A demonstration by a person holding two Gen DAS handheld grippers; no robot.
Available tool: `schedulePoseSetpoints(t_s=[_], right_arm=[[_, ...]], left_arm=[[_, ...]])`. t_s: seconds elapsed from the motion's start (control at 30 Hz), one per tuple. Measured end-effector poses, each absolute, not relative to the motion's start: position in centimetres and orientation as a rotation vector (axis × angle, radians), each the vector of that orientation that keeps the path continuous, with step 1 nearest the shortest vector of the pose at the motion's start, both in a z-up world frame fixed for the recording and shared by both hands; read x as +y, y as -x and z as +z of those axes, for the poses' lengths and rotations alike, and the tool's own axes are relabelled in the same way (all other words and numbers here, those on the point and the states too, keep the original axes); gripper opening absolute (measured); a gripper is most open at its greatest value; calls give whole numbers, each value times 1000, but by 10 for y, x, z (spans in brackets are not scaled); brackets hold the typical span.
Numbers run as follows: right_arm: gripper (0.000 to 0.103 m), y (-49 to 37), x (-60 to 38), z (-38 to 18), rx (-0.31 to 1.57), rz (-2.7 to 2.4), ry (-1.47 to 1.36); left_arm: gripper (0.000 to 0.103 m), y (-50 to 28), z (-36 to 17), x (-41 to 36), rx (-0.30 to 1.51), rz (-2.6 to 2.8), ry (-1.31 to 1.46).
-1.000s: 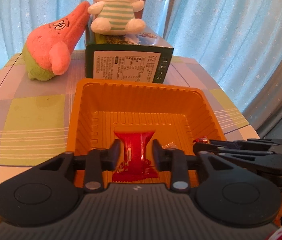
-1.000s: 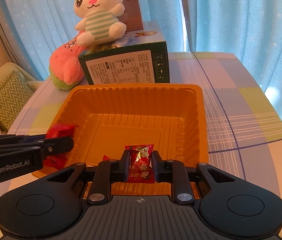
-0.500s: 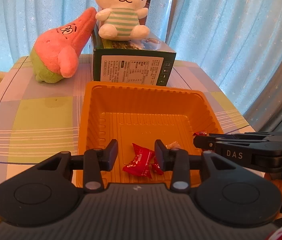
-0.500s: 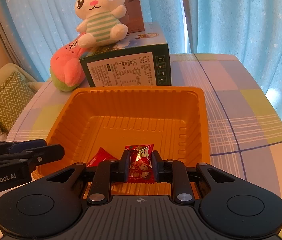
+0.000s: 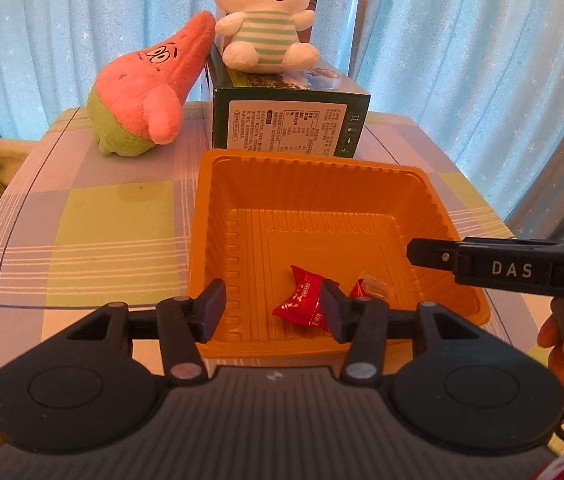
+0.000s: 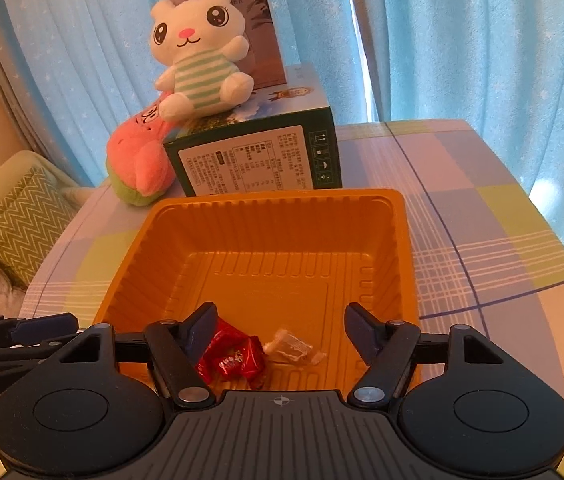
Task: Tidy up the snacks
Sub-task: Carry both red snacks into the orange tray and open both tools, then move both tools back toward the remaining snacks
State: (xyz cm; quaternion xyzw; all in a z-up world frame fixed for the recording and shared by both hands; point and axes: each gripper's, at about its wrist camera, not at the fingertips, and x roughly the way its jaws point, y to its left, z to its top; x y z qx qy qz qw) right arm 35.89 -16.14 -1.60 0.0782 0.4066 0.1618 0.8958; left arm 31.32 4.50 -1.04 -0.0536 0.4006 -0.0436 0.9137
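Note:
An orange plastic tray (image 5: 309,160) (image 6: 282,197) sits on the checked tablecloth. On its near floor lie two red-wrapped candies, side by side (image 5: 301,304) (image 6: 234,356); the right one has a clear twisted end (image 6: 293,348). My left gripper (image 5: 273,310) hovers above the tray's near left corner, its jaws opening with nothing pressed between them. My right gripper (image 6: 282,332) stands over the tray's near edge, jaws opening wide, the candies lying loose below its left finger. Each gripper shows side-on in the other's view: right gripper (image 5: 411,254), left gripper (image 6: 70,322).
Behind the tray stands a dark green box (image 5: 285,124) with a white plush rabbit (image 5: 266,20) on top and a pink star plush (image 5: 142,96) leaning at its left. Blue curtains hang behind. A green zigzag cushion (image 6: 22,224) lies off the table's left. A hand (image 5: 561,344) holds the right gripper.
The left gripper let go of its red candy, which fell into the tray, and drew back leftward. The right gripper then opened and its candy dropped beside the first.

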Motion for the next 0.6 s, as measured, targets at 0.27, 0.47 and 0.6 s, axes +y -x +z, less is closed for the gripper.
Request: schedulePoseSetpoints(t_s=[0.27,0.47,0.6], right_arm=[[70,-325,-177,6,817,303,-164],[70,-285,-194,24,798,283,-185],[70,-257,-203,34,783,272,-190]], left_arm=[[62,-286,9,44,811,-68,112],[70,-256,28,39,787,-60,108],[73,-232,39,34,772,-60,108]])
